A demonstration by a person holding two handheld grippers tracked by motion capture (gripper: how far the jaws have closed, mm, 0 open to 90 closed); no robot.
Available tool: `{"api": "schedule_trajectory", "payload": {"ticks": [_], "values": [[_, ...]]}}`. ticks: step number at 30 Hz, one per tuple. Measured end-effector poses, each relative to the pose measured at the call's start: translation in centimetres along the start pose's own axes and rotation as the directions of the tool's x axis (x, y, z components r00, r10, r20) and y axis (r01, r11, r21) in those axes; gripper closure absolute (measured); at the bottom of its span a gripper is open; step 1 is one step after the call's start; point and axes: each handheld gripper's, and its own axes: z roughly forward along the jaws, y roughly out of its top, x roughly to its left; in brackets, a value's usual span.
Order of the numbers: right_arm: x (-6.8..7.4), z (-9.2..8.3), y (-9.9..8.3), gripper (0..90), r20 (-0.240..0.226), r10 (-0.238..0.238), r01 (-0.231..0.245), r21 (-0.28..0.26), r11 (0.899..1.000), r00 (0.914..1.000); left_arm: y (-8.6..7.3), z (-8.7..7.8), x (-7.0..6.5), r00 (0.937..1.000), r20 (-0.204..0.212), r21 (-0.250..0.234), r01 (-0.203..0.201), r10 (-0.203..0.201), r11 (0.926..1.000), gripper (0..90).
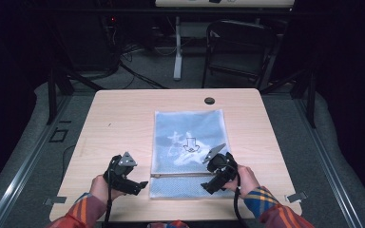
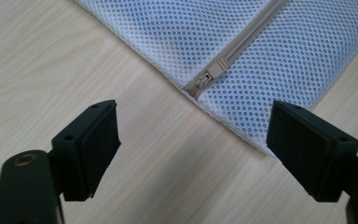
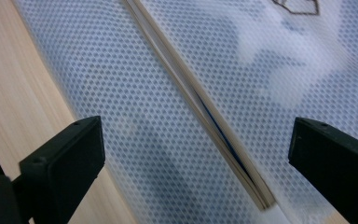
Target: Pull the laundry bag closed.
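You have a white mesh laundry bag (image 1: 188,152) lying flat in the middle of the desk (image 1: 119,118), its zipper (image 1: 178,175) running across the end nearest you. Judging by the left gripper view, the slider (image 2: 208,76) sits at the bag's left edge, and in the right gripper view the zipper's teeth gape slightly, showing blue beneath, so the bag looks at least partly unzipped (how far, you cannot tell from here). Inside lies a blue garment with a pale print, still fully in the bag. Your left gripper (image 1: 135,183) hovers just beside the bag's left edge, jaws spread and holding nothing. Your right gripper (image 1: 212,183) hangs over the zipper's right end, jaws also wide apart and empty. Neither grips the bag yet.
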Motion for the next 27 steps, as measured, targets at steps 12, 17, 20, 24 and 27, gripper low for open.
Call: {"api": "schedule_trajectory", "payload": {"ticks": [12, 17, 20, 24, 27], "values": [[1.6, 2.2, 3.3, 11.7, -0.04, -0.077, 0.077, -0.005, 0.997, 0.9962, 0.1, 0.7, -0.6, 0.9962, 0.072, 0.009, -0.05, 0.049, 0.9987, 37.6], [1.8, 2.6, 3.9, 13.8, -0.044, -0.081, 0.08, -0.029, 0.996, 0.9957, 0.1, 1.0, -0.8, 0.9924, 0.102, 0.021, -0.071, 0.069, 0.9972, 45.8], [1.9, 2.8, 4.4, 15.8, -0.048, -0.091, 0.089, -0.039, 0.995, 0.9946, 0.1, 1.3, -0.8, 0.9895, 0.127, 0.028, -0.073, 0.069, 0.9969, 50.5], [2.5, 3.2, 5.4, 22.1, -0.052, -0.105, 0.102, -0.064, 0.993, 0.9931, 0.1, 1.6, -0.8, 0.9884, 0.136, 0.033, -0.073, 0.068, 0.9968, 57.2], [2.8, 3.5, 5.7, 24.8, -0.053, -0.109, 0.104, -0.079, 0.991, 0.9926, 0.1, 1.8, -0.8, 0.9867, 0.147, 0.04, -0.076, 0.07, 0.9963, 59.4]]}}
